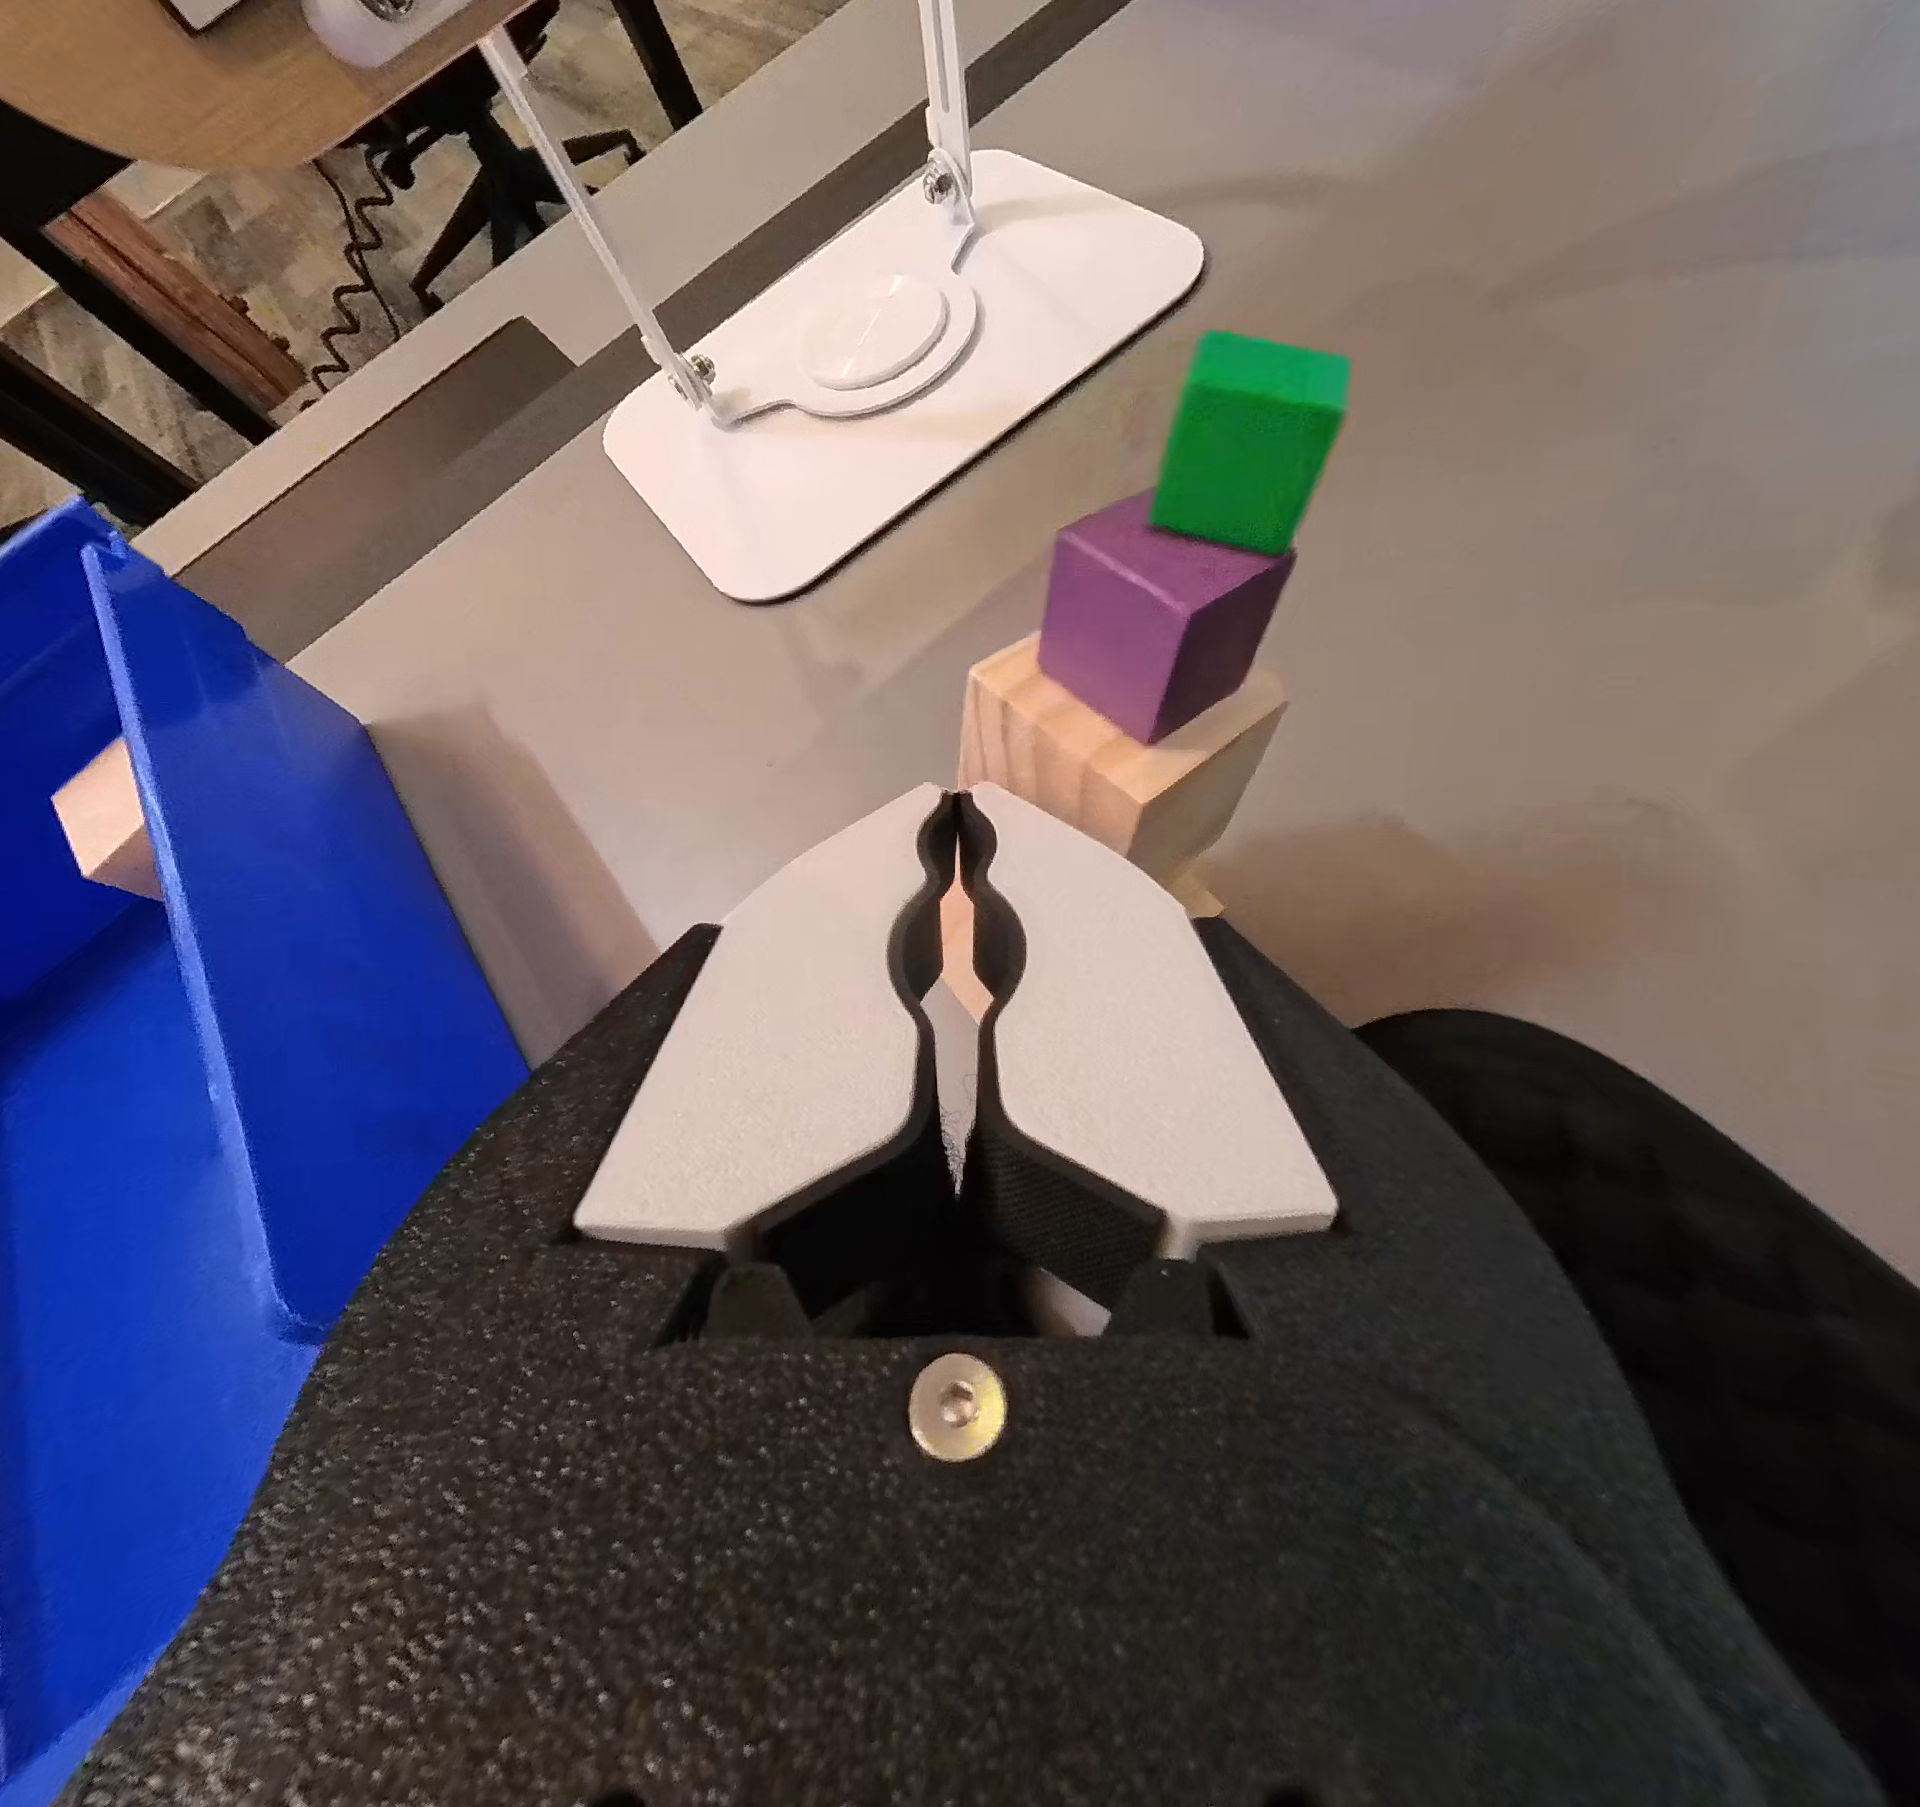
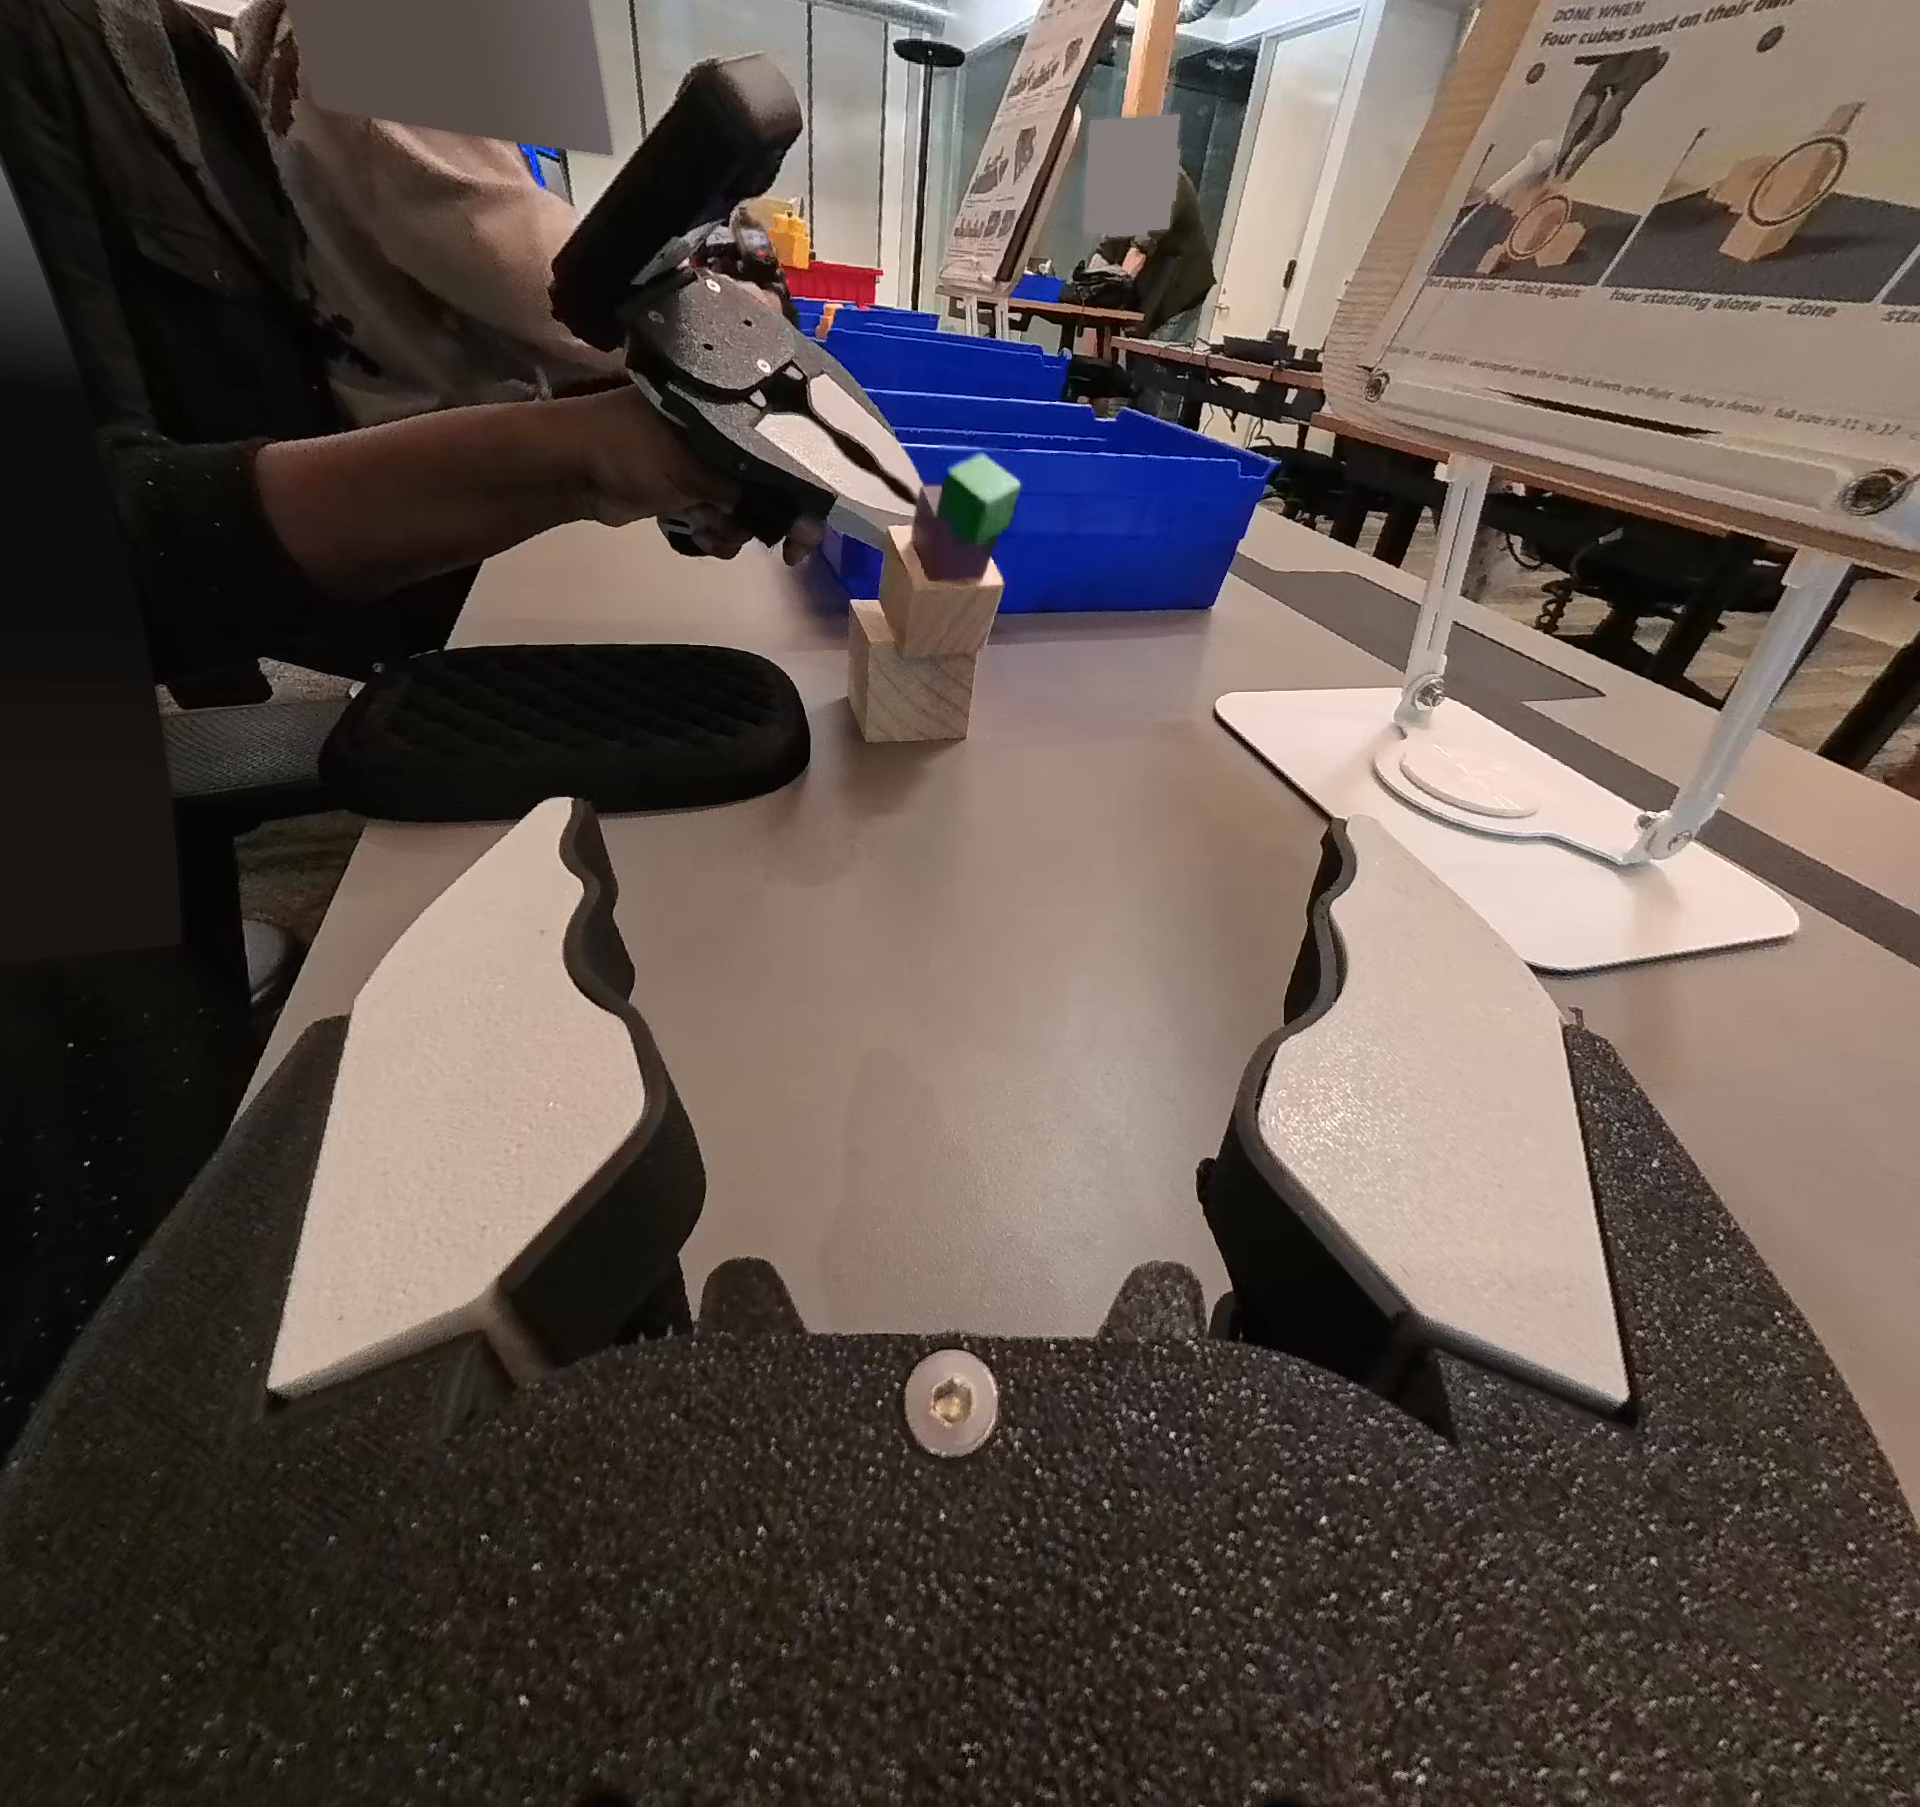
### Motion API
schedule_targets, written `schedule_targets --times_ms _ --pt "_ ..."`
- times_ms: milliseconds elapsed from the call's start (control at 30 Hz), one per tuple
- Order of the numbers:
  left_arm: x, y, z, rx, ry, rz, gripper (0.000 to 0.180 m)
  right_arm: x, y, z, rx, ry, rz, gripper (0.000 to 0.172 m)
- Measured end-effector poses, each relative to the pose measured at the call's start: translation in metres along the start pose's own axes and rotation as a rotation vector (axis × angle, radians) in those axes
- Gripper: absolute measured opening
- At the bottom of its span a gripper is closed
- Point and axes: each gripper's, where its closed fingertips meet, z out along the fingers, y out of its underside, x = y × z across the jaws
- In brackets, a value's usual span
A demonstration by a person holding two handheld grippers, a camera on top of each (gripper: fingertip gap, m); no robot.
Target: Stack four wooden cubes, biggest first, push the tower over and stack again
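Stack: four cubes on the grey table (image 2: 935,926), and what a lean! Big wood cube (image 2: 911,682) at the bottom, smaller wood cube (image 2: 940,604) on it and shifted off-centre, purple cube (image 1: 1158,614) turned on that, green cube (image 1: 1252,453) on top and tilted.
Left gripper (image 1: 958,799): jaws pressed together, nothing between them, tips right up against the stack at about purple-cube height; whether they touch it, I cannot tell.
Right gripper (image 2: 961,853): jaws spread wide over bare table, well short of the stack, holding nothing.
Bin (image 1: 156,978): blue, just left of the stack, a wood block (image 1: 99,827) inside.
Stand (image 1: 914,375): white base, beyond the stack.
Armrest (image 2: 566,723): black pad near the stack, on the person's side.
Risk: that green cube looks ready to go! Any nudge from the closed tips could slide it off.
Risk two: every layer is offset, so one push low down could topple the lot toward the bin.
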Motion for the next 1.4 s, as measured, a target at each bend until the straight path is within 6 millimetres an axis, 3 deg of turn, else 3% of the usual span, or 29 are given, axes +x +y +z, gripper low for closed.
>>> schedule_targets --times_ms 500,767,933,1133,1400 --pt "-0.005 -0.002 -0.007 0.037 -0.02 -0.015 0.0 0.0 0.0 -0.001 0.003 0.0 0.001 0.123" --pt "0.003 -0.02 -0.023 0.14 0.001 -0.052 0.0 0.001 0.0 -0.001 0.004 0.001 0.003 0.122" --pt "0.024 -0.039 -0.038 0.281 0.078 -0.105 0.05 0.0 0.0 -0.001 0.003 0.001 0.0 0.122" --pt "0.074 -0.072 -0.077 0.619 0.319 -0.126 0.09 0.0 -0.001 -0.001 0.008 0.002 0.0 0.121" --pt "0.113 -0.058 -0.082 0.625 0.433 -0.082 0.146 0.0 0.0 -0.001 0.007 0.004 -0.001 0.121"
